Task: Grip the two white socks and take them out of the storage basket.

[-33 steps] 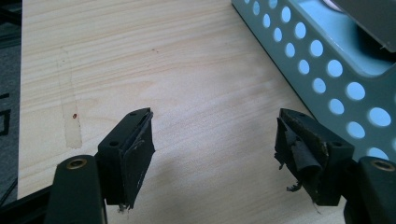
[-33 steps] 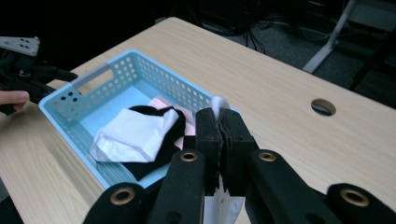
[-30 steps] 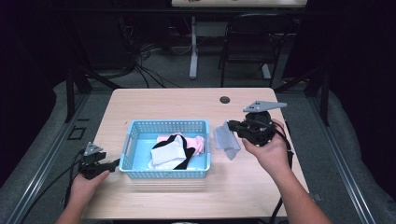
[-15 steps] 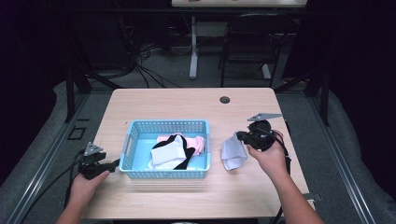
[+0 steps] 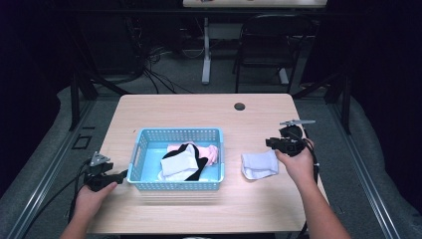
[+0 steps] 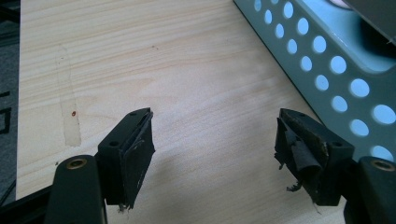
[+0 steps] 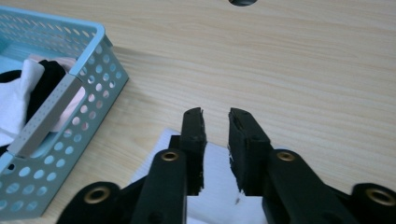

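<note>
The white sock (image 5: 260,165) lies flat on the bench (image 5: 199,112), just right of the blue basket (image 5: 175,185). Above its edge the right gripper (image 7: 215,116) has just been opening, its fingers narrowly parted and empty. The left gripper (image 6: 212,135) rests beside the basket, fingers wide and empty.

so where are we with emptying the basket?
Done: one pale grey cloth lies flat on the table, right of the blue basket. In hand: nothing; the right gripper has just been opening, with a gap between its jaws above the cloth. Left: white, black and pink pieces in the basket.
</note>
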`<move>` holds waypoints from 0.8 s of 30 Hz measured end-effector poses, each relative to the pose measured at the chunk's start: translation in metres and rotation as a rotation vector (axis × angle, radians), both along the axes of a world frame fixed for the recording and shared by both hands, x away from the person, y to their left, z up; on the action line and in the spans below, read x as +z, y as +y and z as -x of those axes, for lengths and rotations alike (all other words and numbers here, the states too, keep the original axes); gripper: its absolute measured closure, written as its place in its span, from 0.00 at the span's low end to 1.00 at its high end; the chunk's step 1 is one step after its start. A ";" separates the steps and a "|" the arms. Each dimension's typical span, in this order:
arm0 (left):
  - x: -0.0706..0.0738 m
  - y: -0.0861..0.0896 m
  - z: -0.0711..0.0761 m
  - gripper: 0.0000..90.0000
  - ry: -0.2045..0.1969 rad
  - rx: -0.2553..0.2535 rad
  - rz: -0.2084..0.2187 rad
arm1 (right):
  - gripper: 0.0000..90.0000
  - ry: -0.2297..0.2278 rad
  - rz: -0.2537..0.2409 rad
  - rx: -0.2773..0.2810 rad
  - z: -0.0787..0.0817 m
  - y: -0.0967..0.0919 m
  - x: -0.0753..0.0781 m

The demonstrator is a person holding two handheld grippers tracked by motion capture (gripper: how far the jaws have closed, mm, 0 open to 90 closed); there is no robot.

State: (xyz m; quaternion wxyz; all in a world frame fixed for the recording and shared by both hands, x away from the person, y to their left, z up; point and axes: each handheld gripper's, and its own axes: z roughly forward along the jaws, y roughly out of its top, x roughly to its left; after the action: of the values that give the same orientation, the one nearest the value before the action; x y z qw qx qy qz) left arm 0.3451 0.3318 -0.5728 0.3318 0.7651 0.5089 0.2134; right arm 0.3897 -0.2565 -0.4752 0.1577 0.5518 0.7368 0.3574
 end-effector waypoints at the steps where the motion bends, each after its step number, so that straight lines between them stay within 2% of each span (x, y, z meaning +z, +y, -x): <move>1: 0.000 0.000 0.000 0.31 0.001 0.000 0.000 | 0.79 0.006 -0.003 0.003 -0.001 0.003 0.000; 6: 0.000 0.000 0.000 0.31 0.001 0.001 0.001 | 0.75 0.005 0.018 0.067 -0.004 0.028 0.003; 9: 0.000 0.000 0.000 0.31 0.002 0.001 0.001 | 0.73 -0.002 0.038 0.120 -0.007 0.050 0.006; 15: 0.000 0.001 0.000 0.31 0.000 -0.001 0.003 | 0.72 -0.015 0.047 0.213 -0.015 0.094 0.012; 16: 0.000 0.001 0.000 0.31 0.002 -0.002 0.004 | 0.72 -0.018 0.049 0.233 -0.017 0.107 0.014; 17: 0.000 0.001 0.000 0.31 0.002 -0.002 0.004 | 0.72 -0.018 0.049 0.233 -0.017 0.107 0.014; 24: 0.001 0.001 0.000 0.31 -0.003 -0.001 0.013 | 0.71 -0.020 0.054 0.312 -0.025 0.151 0.017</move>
State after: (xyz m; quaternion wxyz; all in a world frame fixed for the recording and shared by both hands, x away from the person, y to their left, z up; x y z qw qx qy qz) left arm 0.3449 0.3327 -0.5720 0.3376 0.7628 0.5095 0.2112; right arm 0.4144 -0.1056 -0.4587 0.1224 0.4225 0.8214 0.3631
